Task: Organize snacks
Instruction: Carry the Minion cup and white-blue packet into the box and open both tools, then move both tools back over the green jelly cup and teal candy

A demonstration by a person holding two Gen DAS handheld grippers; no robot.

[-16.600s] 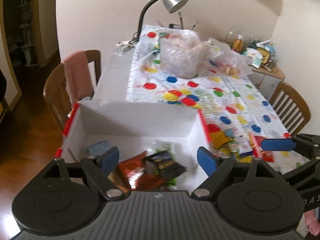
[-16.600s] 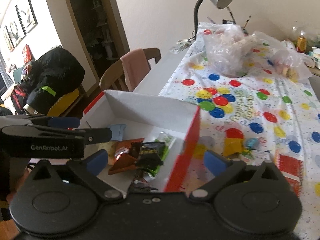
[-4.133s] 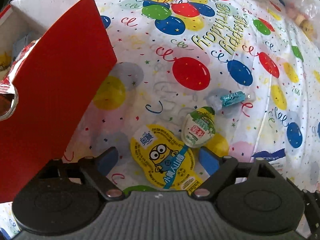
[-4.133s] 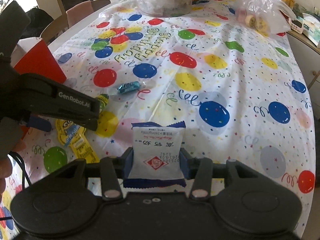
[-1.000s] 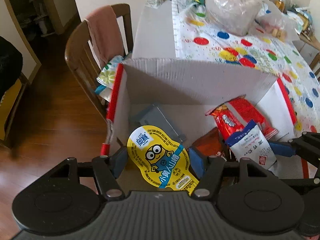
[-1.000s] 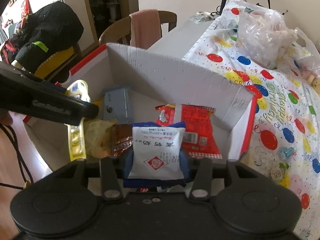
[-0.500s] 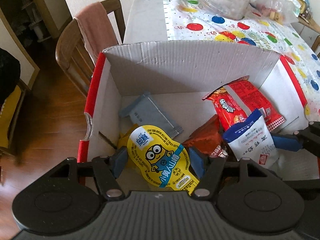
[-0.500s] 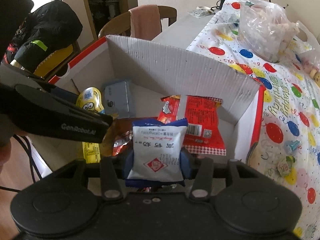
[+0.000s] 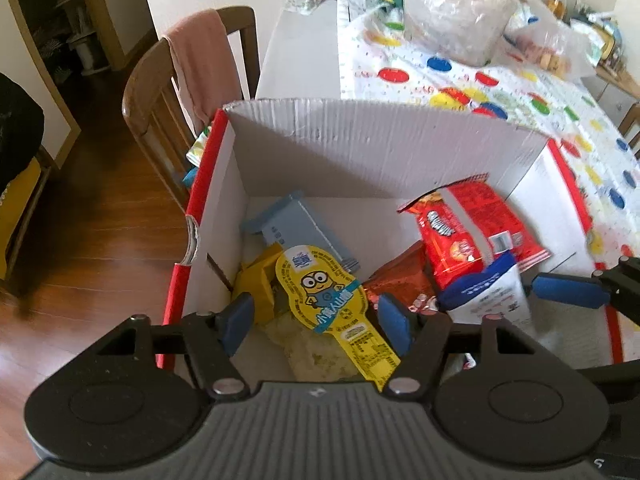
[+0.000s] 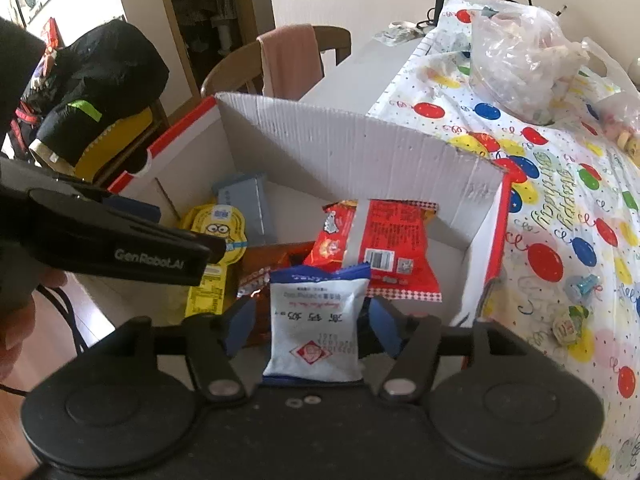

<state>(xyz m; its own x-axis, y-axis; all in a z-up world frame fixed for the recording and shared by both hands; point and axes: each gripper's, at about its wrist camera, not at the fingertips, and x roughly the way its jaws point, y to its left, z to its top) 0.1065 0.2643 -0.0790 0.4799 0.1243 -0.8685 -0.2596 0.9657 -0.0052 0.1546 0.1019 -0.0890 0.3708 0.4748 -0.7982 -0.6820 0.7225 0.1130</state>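
Note:
A white cardboard box with red edges (image 9: 360, 148) (image 10: 340, 148) stands at the table's near corner. It holds a red snack bag (image 9: 468, 228) (image 10: 380, 248), a grey-blue packet (image 9: 296, 228) and other wrappers. My left gripper (image 9: 316, 320) is open over the box, and the yellow Minion pouch (image 9: 324, 288) (image 10: 218, 232) lies loose between its fingers. My right gripper (image 10: 312, 320) is open over the box too, with the white and blue packet (image 10: 316, 320) (image 9: 488, 296) loose between its fingers.
Two small wrapped sweets (image 10: 568, 320) (image 10: 582, 284) lie on the balloon tablecloth (image 10: 560, 208) right of the box. Clear plastic bags (image 10: 516, 52) stand at the far end. A wooden chair with a pink cloth (image 9: 192, 80) stands left of the table.
Both grippers have opened over the box. The Minion pouch and the white and blue packet have come free from the fingers and are dropping into the box.

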